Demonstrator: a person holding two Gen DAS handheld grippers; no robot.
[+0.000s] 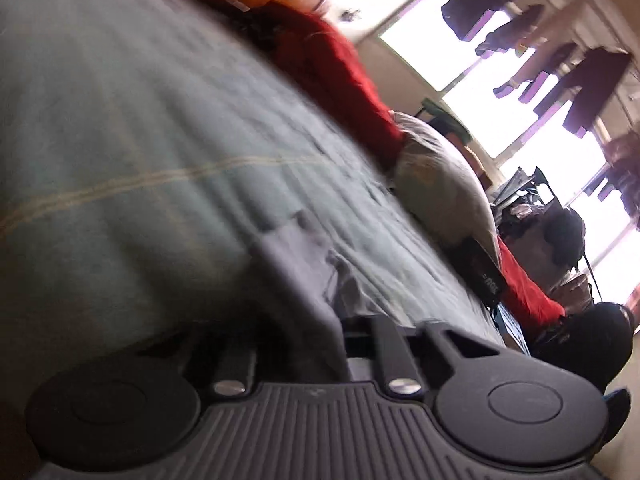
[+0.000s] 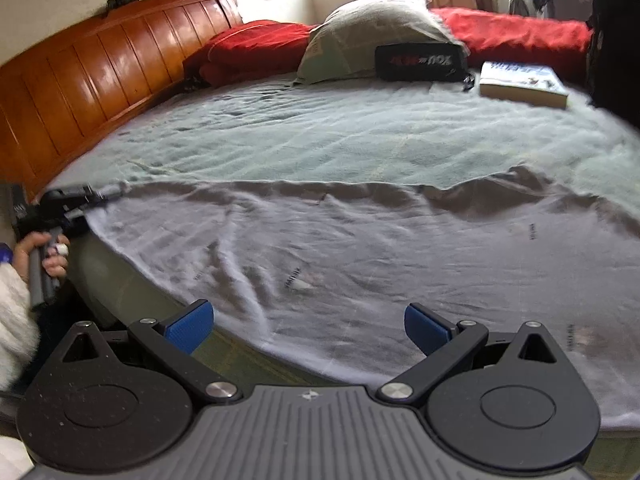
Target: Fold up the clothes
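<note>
Right wrist view: right gripper [image 2: 308, 330] gapes wide at six o'clock while left gripper [image 2: 86, 200] at nine o'clock pinches the grey garment [image 2: 360, 248], whose corner may slip free under a tug.

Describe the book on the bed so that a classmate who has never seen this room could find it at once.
Start at the wooden headboard and follow the pillows along the bed's far side. Just past the grey pillow and the black pouch, the book lies flat on the green blanket. It is the only hard, white-edged slab among soft things.
</note>
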